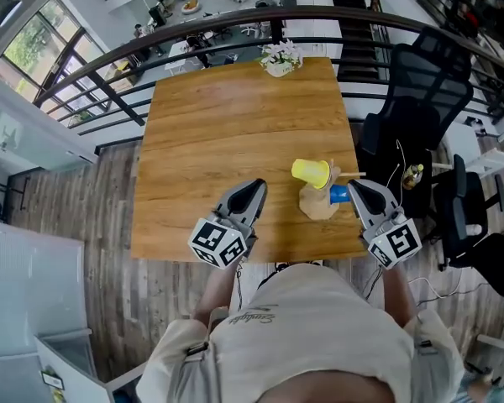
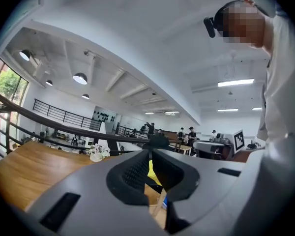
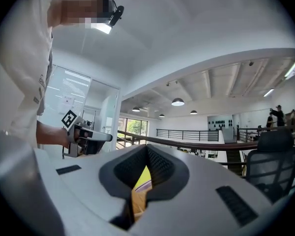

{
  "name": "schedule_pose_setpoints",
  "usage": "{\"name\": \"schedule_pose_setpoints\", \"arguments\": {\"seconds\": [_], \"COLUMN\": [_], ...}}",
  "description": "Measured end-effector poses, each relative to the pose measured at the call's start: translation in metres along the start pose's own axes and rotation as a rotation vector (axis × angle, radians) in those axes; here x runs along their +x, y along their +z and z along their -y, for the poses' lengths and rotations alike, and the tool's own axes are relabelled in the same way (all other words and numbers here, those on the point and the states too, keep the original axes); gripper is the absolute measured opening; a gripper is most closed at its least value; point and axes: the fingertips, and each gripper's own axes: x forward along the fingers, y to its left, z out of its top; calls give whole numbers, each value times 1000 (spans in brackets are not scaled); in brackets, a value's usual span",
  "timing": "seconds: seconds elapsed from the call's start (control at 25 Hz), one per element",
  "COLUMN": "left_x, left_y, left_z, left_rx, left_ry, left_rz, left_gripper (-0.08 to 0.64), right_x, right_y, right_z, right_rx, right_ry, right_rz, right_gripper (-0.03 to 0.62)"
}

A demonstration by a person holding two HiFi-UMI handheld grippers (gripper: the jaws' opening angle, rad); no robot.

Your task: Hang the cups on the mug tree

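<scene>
A wooden mug tree (image 1: 319, 201) stands near the front right of the wooden table (image 1: 235, 133). A yellow cup (image 1: 311, 172) hangs on its left side, and a blue cup (image 1: 339, 194) hangs on its right. My left gripper (image 1: 258, 185) is shut and empty, raised left of the tree. My right gripper (image 1: 354, 186) is shut and empty too, just right of the blue cup. In the left gripper view the closed jaws leave a slit that shows a sliver of the yellow cup (image 2: 152, 173). The right gripper view shows yellow (image 3: 140, 178) below its closed jaws.
A white pot of flowers (image 1: 280, 60) sits at the table's far edge. A dark railing (image 1: 235, 23) curves behind the table. Black office chairs (image 1: 420, 91) stand to the right of it. The table's front edge lies just under both grippers.
</scene>
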Motion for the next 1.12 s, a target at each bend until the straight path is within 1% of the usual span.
{"name": "schedule_pose_setpoints", "arguments": {"seconds": [0.08,0.2,0.4,0.56,0.8,0.96,1.12], "left_x": [3,8,16,20,22,11,0], "left_y": [4,13,18,22,29,31,23], "left_z": [4,9,12,11,5,3,-4], "left_rx": [28,54,109,111,134,138,115], "left_ry": [-15,-42,-40,-39,-14,15,51], "left_rz": [0,15,31,41,55,60,47], "left_gripper": [31,31,31,31,31,31,31], "right_x": [1,5,11,14,18,24,33], "right_y": [7,16,17,15,7,10,11], "right_z": [1,2,7,13,22,21,15], "right_rx": [-2,-39,-37,-23,37,46,48], "right_ry": [-9,-17,-24,-32,-39,-19,9], "right_rz": [10,5,-1,-6,5,22,23], "right_gripper": [-6,-6,-6,-6,-6,-6,-6]}}
